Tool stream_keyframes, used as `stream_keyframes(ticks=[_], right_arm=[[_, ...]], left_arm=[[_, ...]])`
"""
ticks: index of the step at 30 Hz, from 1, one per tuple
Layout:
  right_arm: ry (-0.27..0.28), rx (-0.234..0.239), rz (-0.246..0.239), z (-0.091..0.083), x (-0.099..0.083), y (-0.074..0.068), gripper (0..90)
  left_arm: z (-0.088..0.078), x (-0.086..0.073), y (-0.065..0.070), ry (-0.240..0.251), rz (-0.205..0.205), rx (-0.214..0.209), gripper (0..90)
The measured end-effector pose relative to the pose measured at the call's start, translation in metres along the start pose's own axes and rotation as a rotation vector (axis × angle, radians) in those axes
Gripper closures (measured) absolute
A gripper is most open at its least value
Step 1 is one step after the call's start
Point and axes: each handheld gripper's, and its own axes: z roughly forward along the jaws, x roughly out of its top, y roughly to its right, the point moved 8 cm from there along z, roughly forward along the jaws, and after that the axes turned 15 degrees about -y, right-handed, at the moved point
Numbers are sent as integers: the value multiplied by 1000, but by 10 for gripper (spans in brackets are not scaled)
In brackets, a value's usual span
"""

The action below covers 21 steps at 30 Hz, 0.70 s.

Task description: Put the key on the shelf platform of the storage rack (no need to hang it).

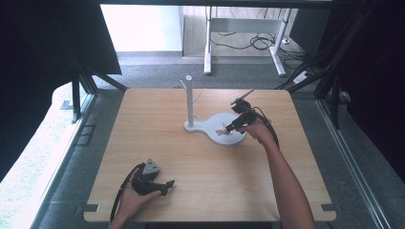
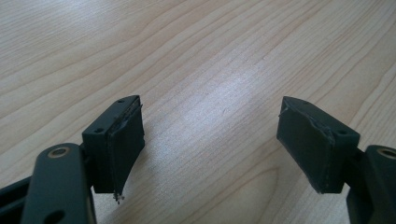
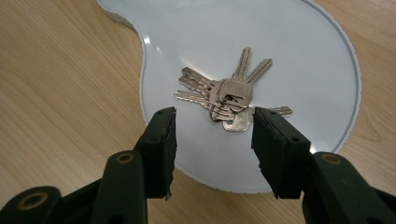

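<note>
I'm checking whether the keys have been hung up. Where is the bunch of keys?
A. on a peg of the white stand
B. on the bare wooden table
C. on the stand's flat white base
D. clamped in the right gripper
C: the bunch of keys lies flat on the white base, just ahead of the open right gripper.

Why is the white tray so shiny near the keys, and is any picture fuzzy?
Right gripper view: light glares off the white tray, the keys sharp with small shadows. Left gripper view: a pale sheen lies on the wooden table. High view: softer, with dark edges and a bright floor patch at the top.

Your high view looks down over the table (image 1: 210,176); both gripper views sit close above its wood.
</note>
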Motion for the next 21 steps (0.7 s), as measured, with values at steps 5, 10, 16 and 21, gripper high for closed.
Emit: stream_keyframes(ticks=[5, 10, 16, 21], right_arm=[[21, -9, -16, -4, -7, -4, 492], [45, -15, -45, -9, -17, -12, 475], [63, -21, -75, -14, -32, -17, 471], [88, -29, -102, -17, -50, -24, 471]], left_arm=[[1, 0, 1, -1, 0, 0, 233], [1, 0, 1, -6, 3, -4, 234], [2, 0, 3, -10, 7, -5, 235], [2, 1, 4, -8, 6, -7, 234]])
